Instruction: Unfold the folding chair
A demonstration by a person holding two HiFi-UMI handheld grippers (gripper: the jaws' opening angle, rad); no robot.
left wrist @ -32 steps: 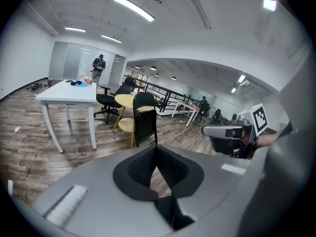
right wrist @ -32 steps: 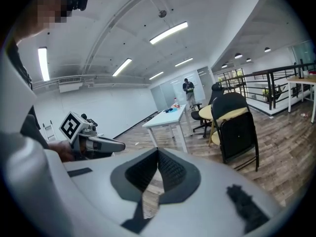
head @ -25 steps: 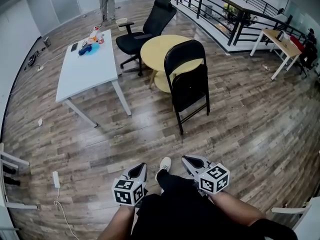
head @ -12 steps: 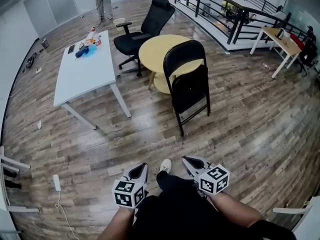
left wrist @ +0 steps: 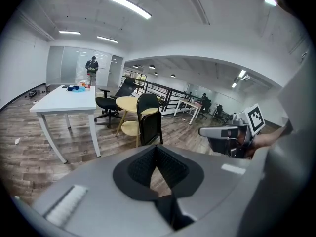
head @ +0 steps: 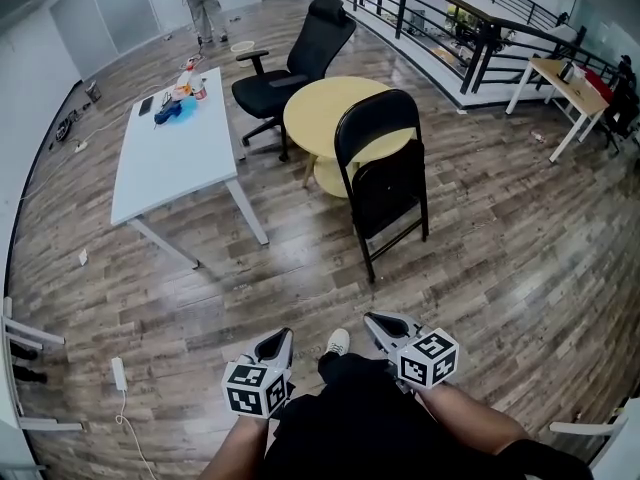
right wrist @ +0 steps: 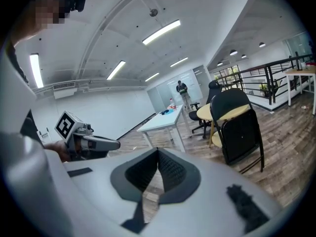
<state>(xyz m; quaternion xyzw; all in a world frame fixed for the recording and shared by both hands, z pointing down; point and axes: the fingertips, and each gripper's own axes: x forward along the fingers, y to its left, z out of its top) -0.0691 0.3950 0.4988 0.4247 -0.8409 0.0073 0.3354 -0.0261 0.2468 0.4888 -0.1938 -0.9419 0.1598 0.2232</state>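
Black metal folding chair (head: 388, 183), folded, stands upper centre beside round yellow table (head: 320, 108). Left gripper (head: 279, 339) and right gripper (head: 376, 323), lower centre, jaws pressed together, empty; best opened before reaching backrest and seat edge.

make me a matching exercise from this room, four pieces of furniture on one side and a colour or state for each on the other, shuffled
Column one
1. folding chair
2. round table
3. rectangular table
4. office chair

Column two
A. white top, small items at its far end
B. black, on a wheeled base, with armrests
C. pale yellow top
D. black, folded flat, standing upright

Pairs: 1-D, 2-C, 3-A, 4-B
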